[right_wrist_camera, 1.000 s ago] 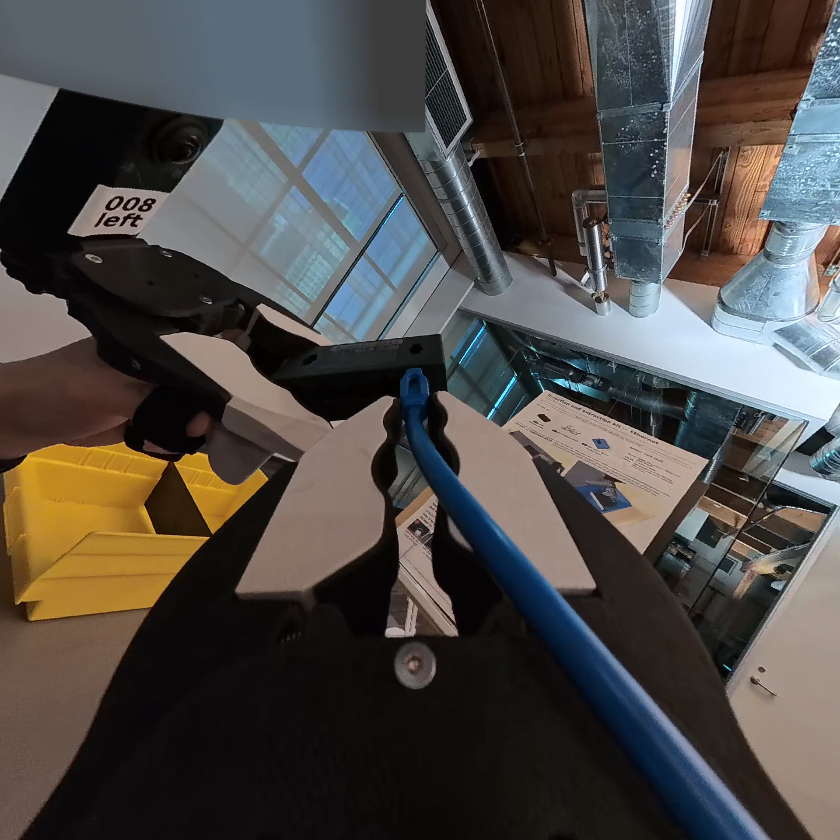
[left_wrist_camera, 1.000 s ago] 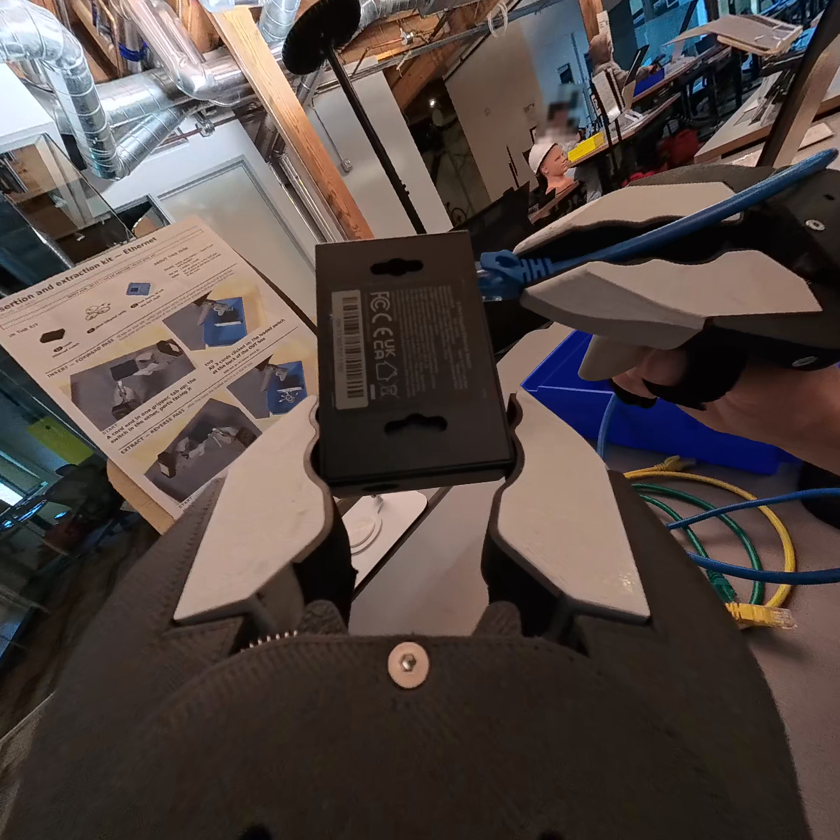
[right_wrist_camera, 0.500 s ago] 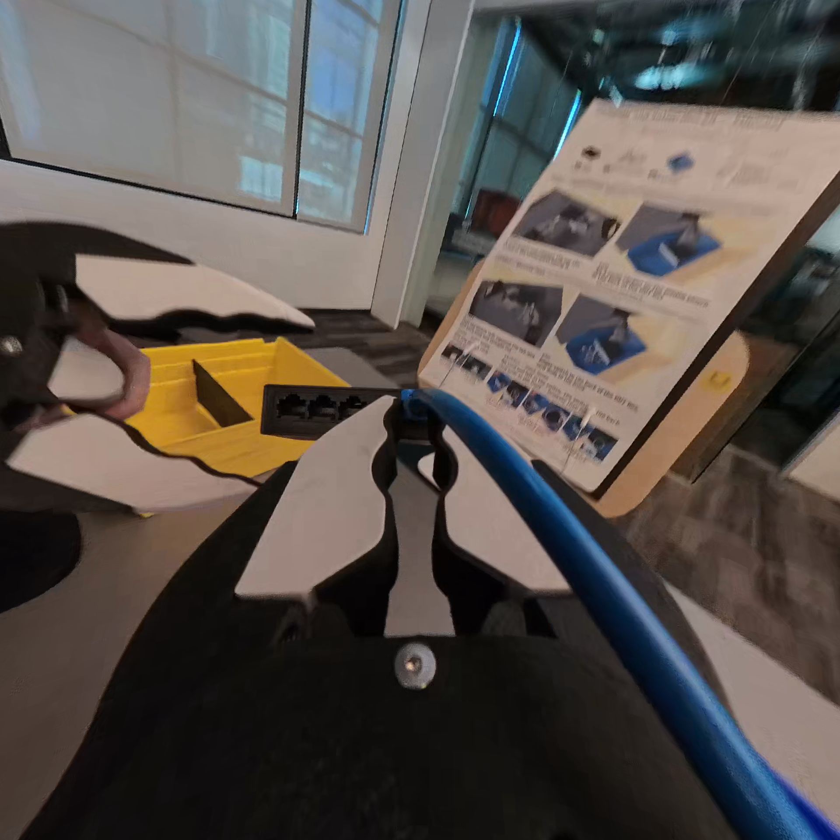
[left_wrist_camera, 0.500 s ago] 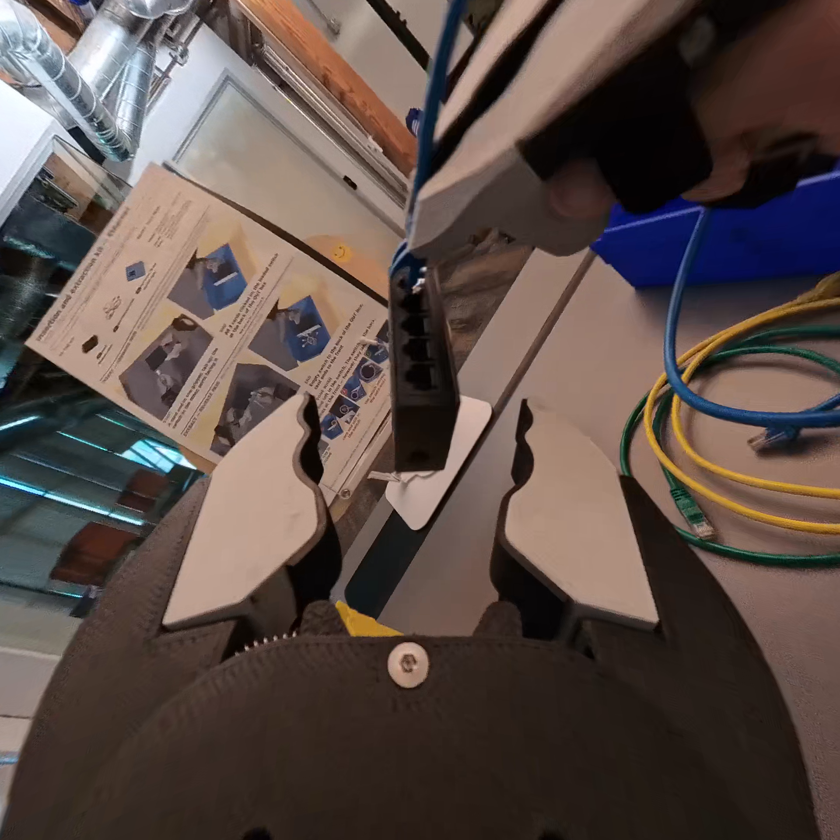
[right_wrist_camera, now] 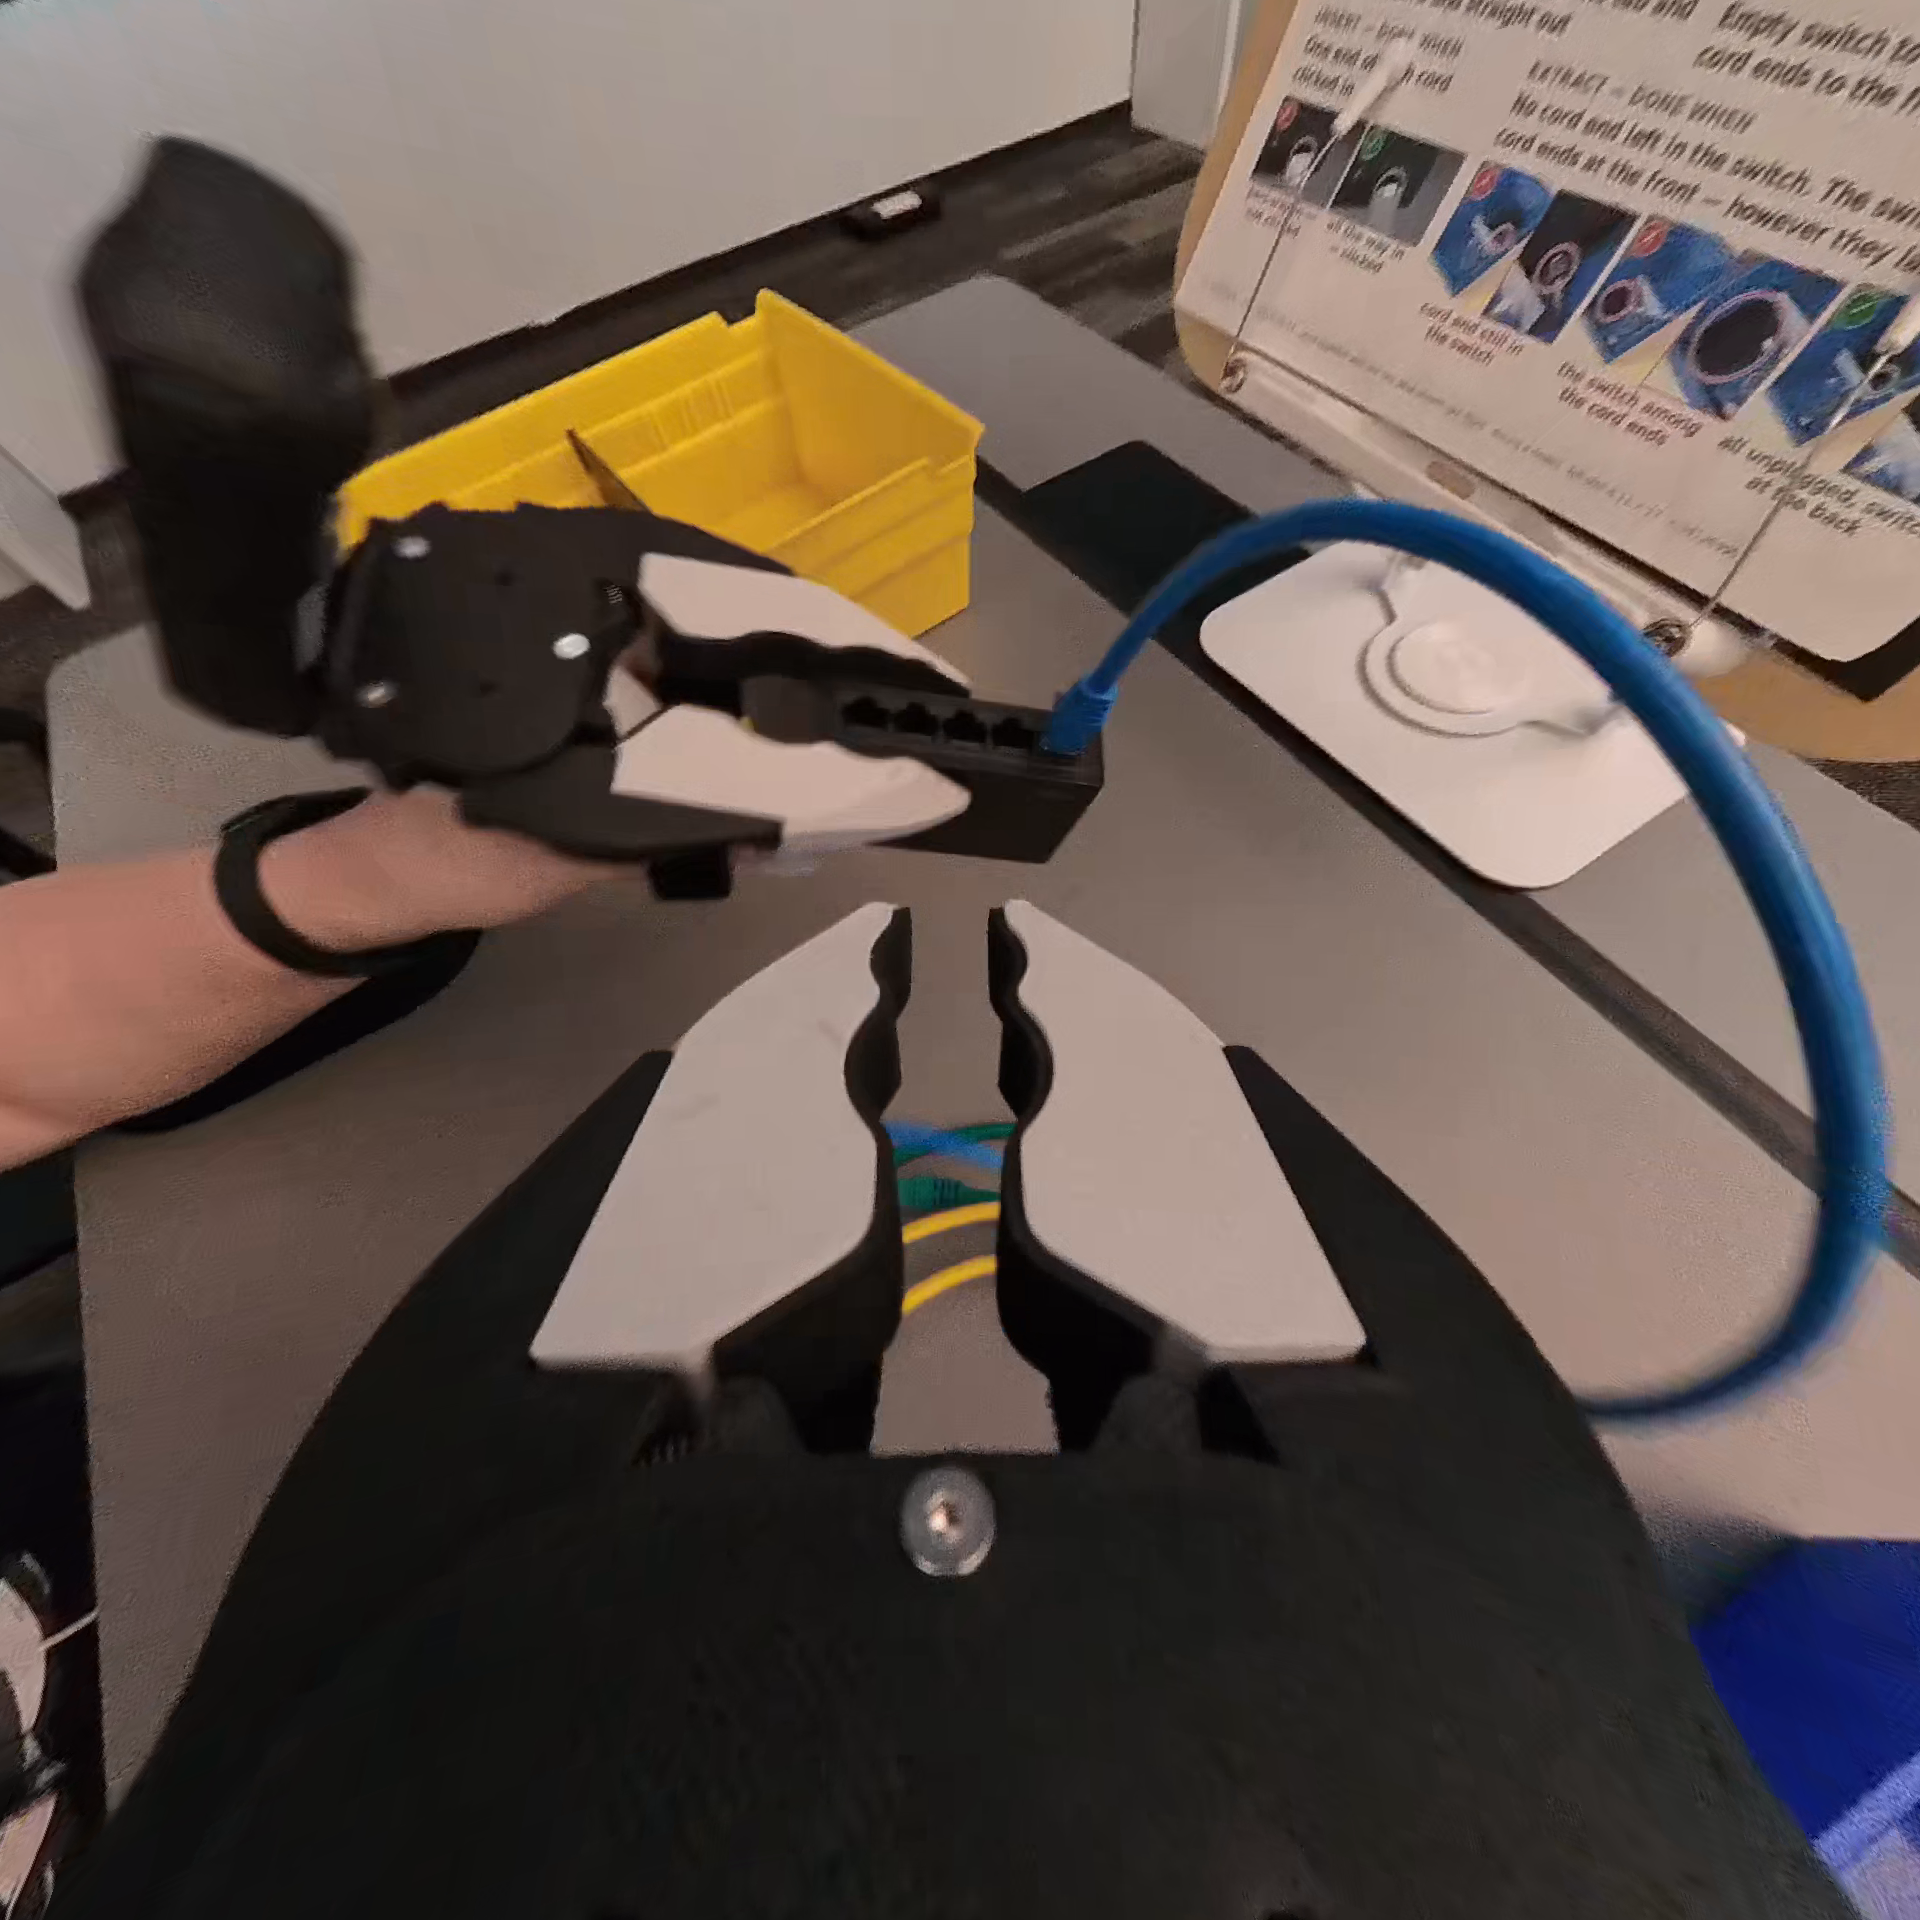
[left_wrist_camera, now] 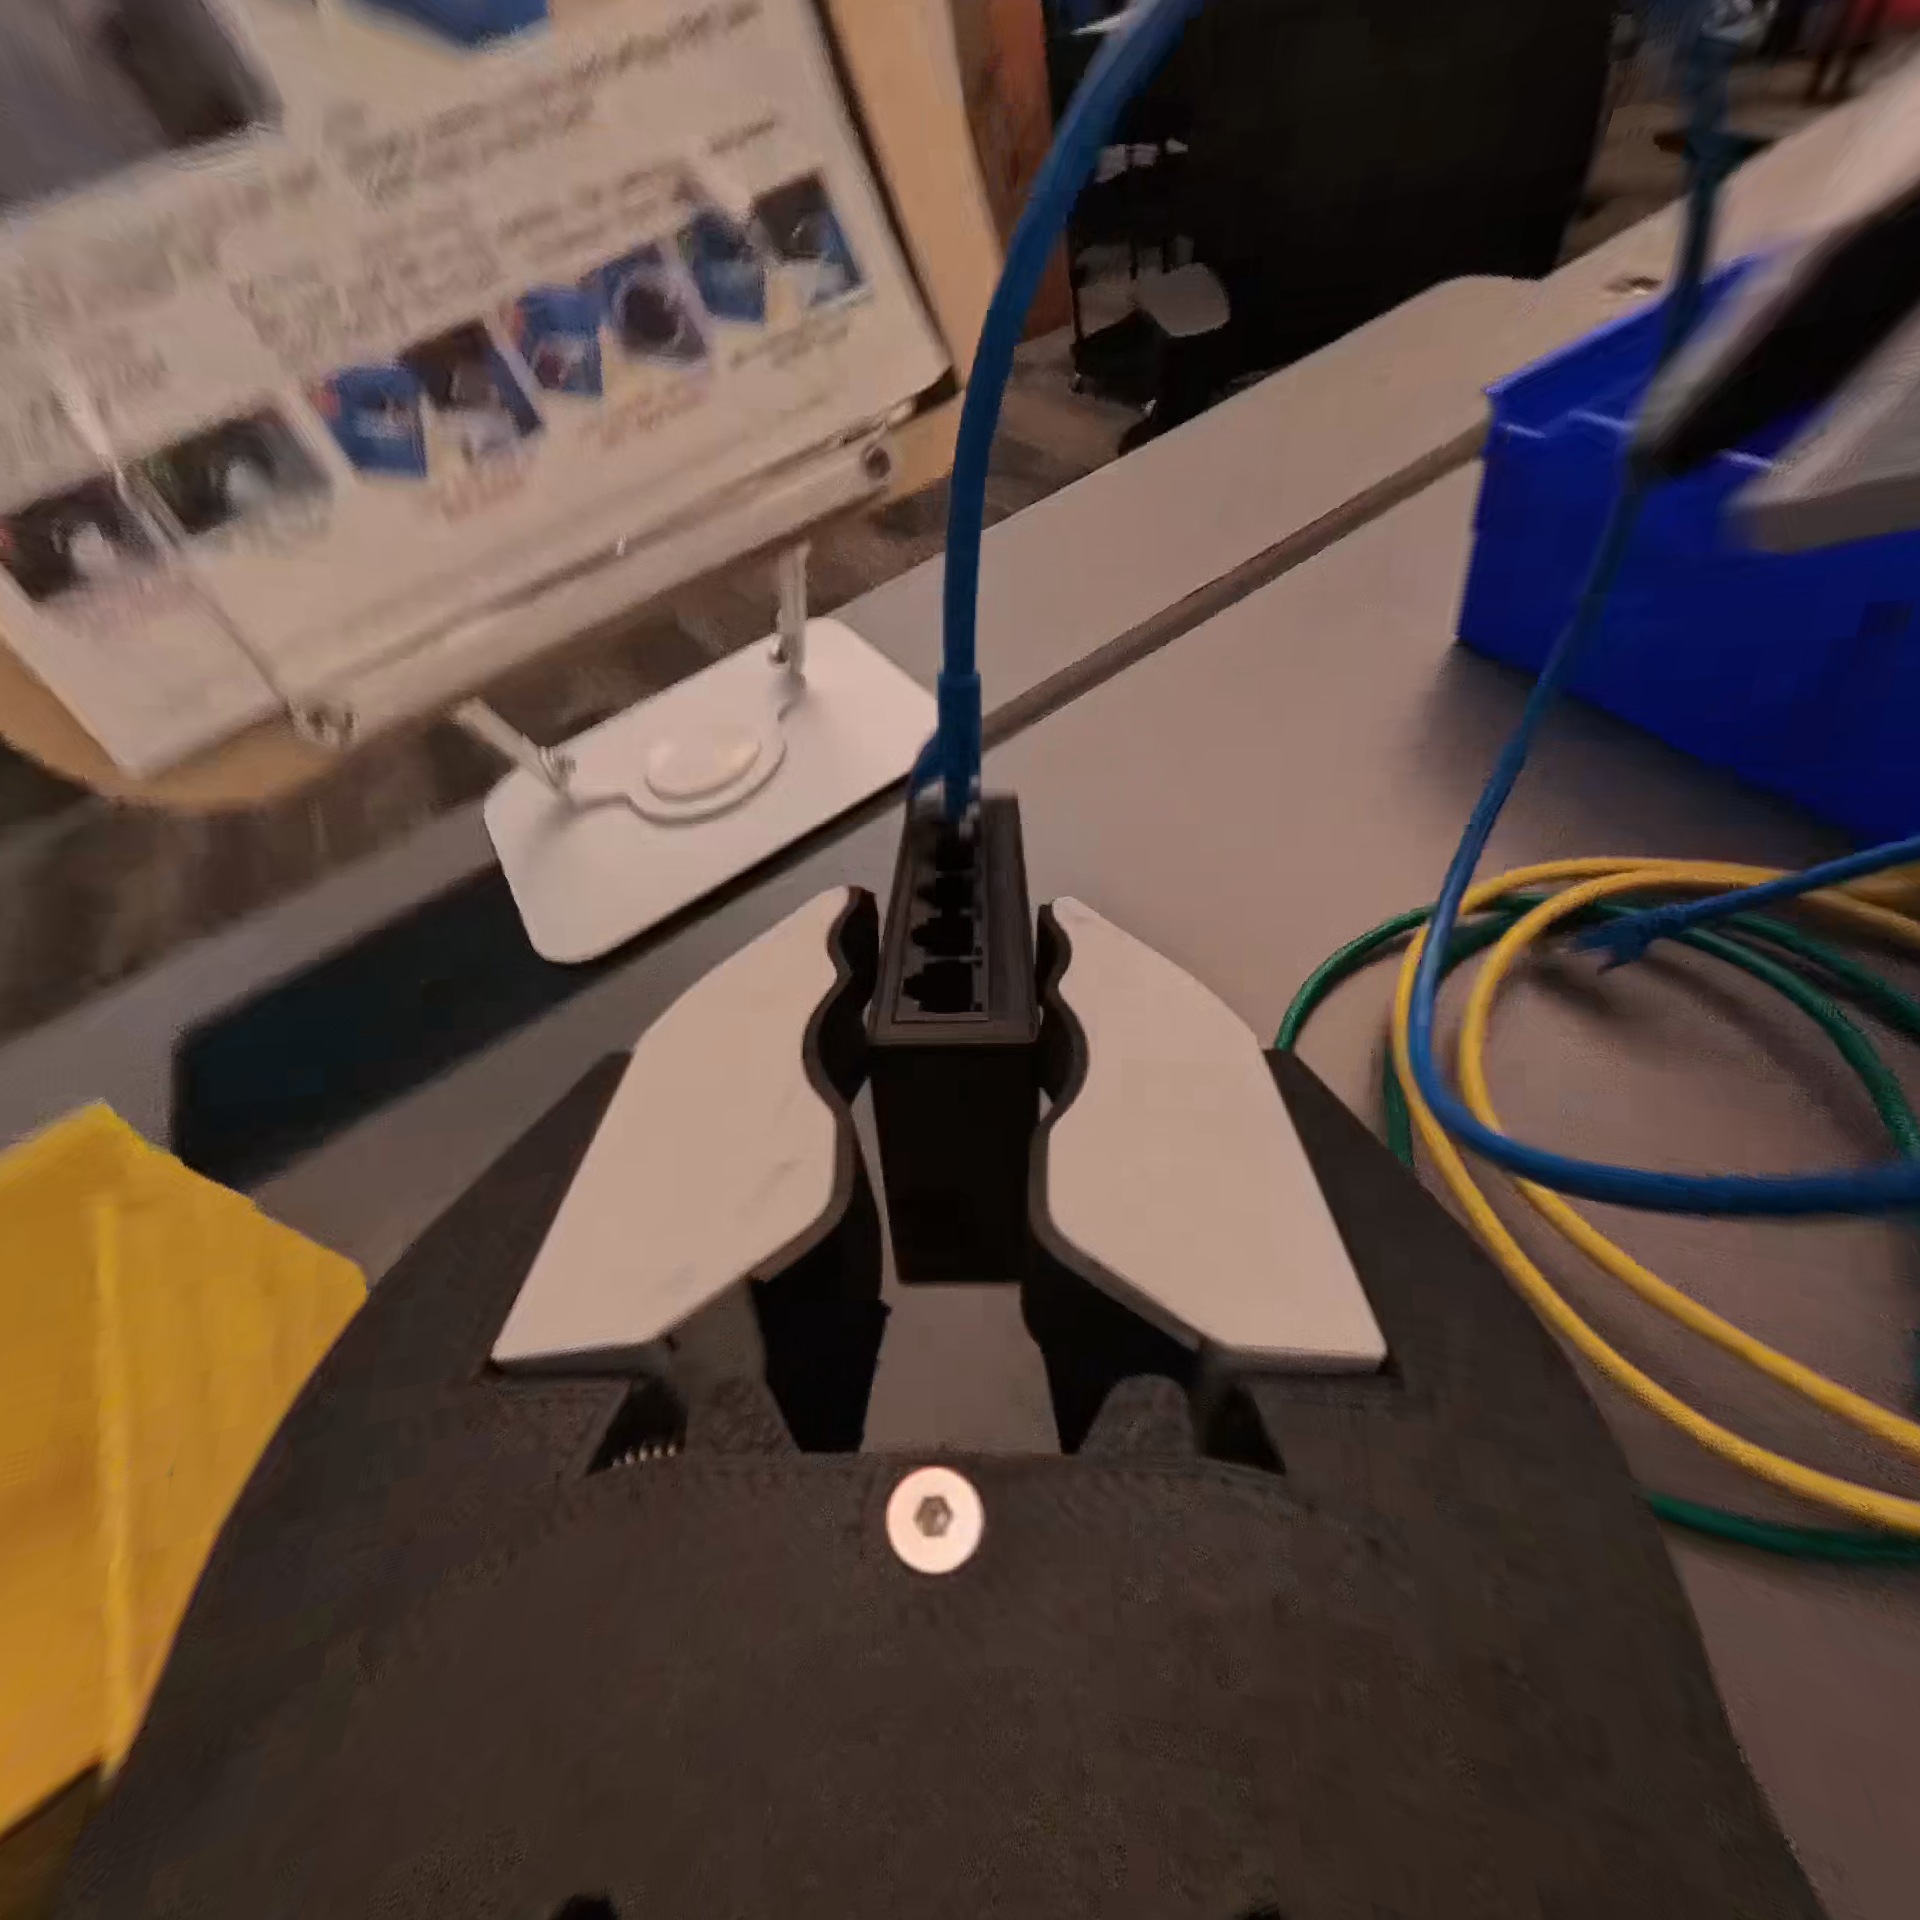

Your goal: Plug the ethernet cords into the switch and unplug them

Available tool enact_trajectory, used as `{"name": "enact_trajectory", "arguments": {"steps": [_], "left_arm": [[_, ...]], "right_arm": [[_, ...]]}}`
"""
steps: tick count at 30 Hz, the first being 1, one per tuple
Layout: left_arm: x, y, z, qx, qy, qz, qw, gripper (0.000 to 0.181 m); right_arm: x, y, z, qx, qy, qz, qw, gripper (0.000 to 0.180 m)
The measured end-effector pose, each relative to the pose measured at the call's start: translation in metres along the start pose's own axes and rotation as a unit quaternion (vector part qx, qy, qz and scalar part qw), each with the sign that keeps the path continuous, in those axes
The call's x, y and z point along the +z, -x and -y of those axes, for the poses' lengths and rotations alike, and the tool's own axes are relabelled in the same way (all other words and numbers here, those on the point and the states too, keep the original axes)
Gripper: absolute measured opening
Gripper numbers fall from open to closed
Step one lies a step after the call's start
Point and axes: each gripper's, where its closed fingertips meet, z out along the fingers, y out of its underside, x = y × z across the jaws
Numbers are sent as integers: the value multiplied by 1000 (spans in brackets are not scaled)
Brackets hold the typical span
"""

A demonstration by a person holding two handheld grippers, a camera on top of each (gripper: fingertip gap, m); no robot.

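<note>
Now | left gripper (left_wrist_camera: 954, 966) jaws clamp one switch (left_wrist_camera: 956, 997) | one blue cord (right_wrist_camera: 1558, 644) plugged | right gripper (right_wrist_camera: 948, 971) jaws slightly apart, empty

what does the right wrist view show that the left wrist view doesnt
Only the right wrist view: the whole left gripper from outside, the hand holding it, and the yellow bin's inside.
Only the left wrist view: the green cord and yellow cord looped on the table.
Both: the black switch clamped by the left gripper, with the blue cord in its end port.
</note>
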Motion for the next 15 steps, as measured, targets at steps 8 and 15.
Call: {"name": "enact_trajectory", "arguments": {"steps": [8,15], "left_arm": [[17,26,-72,-36,70,42,996,28],[-11,15,-103,15,103,58,993,28]], "right_arm": [[-6,2,-11,-38,33,12,999,11],[-5,5,-15,-71,50,10,996,11]]}}
